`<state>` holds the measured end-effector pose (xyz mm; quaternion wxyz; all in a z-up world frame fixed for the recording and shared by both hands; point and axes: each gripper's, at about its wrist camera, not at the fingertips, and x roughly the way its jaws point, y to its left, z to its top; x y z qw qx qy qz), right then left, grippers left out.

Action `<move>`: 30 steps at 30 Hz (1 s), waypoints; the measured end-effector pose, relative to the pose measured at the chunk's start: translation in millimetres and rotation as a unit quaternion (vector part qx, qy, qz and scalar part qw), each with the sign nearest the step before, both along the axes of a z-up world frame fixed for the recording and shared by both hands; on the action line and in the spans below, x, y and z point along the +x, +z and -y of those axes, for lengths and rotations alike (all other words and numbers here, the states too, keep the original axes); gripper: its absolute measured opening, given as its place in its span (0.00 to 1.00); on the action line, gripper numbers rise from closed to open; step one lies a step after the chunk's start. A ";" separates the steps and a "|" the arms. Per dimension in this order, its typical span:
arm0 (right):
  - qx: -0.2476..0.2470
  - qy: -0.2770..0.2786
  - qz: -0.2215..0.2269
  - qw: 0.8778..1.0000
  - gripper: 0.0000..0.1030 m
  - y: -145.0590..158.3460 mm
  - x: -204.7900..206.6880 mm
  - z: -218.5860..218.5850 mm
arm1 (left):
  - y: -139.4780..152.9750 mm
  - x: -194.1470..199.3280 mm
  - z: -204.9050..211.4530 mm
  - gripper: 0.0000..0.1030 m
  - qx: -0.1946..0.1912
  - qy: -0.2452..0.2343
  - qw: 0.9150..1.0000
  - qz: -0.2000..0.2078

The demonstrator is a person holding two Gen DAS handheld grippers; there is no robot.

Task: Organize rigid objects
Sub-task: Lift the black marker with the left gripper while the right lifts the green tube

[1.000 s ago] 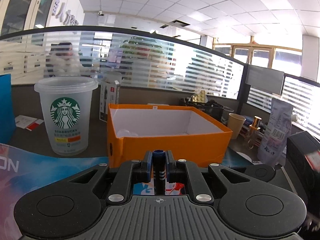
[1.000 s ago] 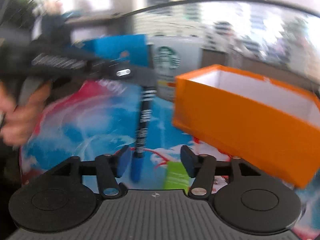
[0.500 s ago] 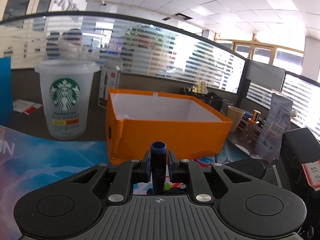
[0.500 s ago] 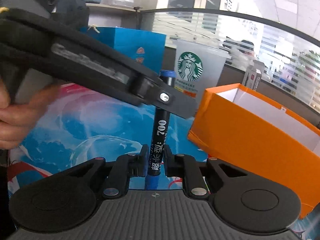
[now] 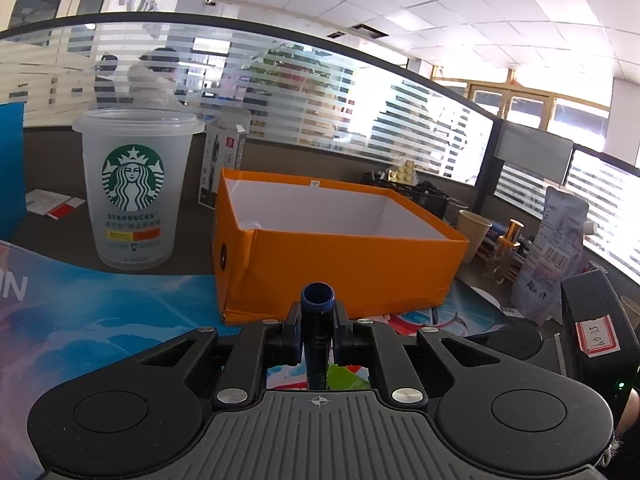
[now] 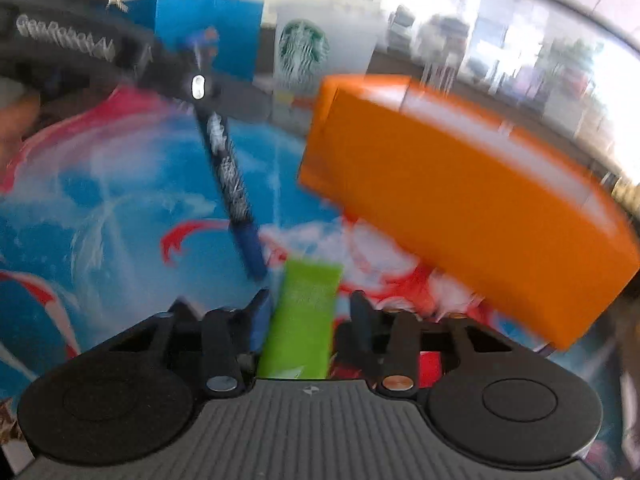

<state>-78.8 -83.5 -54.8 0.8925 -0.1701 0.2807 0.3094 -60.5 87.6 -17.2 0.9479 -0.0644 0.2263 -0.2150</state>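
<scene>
My left gripper (image 5: pixel 316 334) is shut on a black marker with a blue cap (image 5: pixel 318 300), held upright in front of the open orange box (image 5: pixel 340 256). In the blurred right wrist view the same marker (image 6: pixel 232 176) hangs tilted from the left gripper's fingers (image 6: pixel 196 88) above the colourful mat. My right gripper (image 6: pixel 306 308) is open and empty, apart from the marker, with a green packet (image 6: pixel 304 312) lying on the mat between its jaws. The orange box (image 6: pixel 460 208) is to its right.
A clear Starbucks cup (image 5: pixel 134 188) stands left of the box, with a blue bag (image 5: pixel 10 172) at the far left. A paper cup (image 5: pixel 472 236), a white pouch (image 5: pixel 556 256) and a black device (image 5: pixel 592 328) crowd the right side.
My right gripper was shut around the marker's lower end half a second ago; it has opened and pulled back. The marker stays in my left gripper, now tilted. The right view is in fast motion.
</scene>
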 end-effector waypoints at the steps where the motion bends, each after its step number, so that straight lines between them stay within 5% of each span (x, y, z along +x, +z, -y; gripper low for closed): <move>1: -0.001 -0.001 0.002 1.000 0.29 -0.7 -1.0 0.8 | 0.6 0.3 -0.8 0.11 -0.003 0.000 1.000 -0.001; 10: 0.055 -0.024 0.039 0.997 0.26 30.2 -2.7 16.8 | 20.8 -4.0 0.4 0.11 -0.001 0.003 1.000 0.028; 12: 0.068 -0.028 0.052 0.996 0.09 41.1 -4.9 21.6 | 25.7 -3.4 2.6 0.11 -0.001 0.003 0.999 0.036; 30: 0.133 -0.046 0.103 0.985 0.07 87.3 0.5 49.9 | 54.3 4.0 15.1 0.11 0.007 -0.005 0.998 0.062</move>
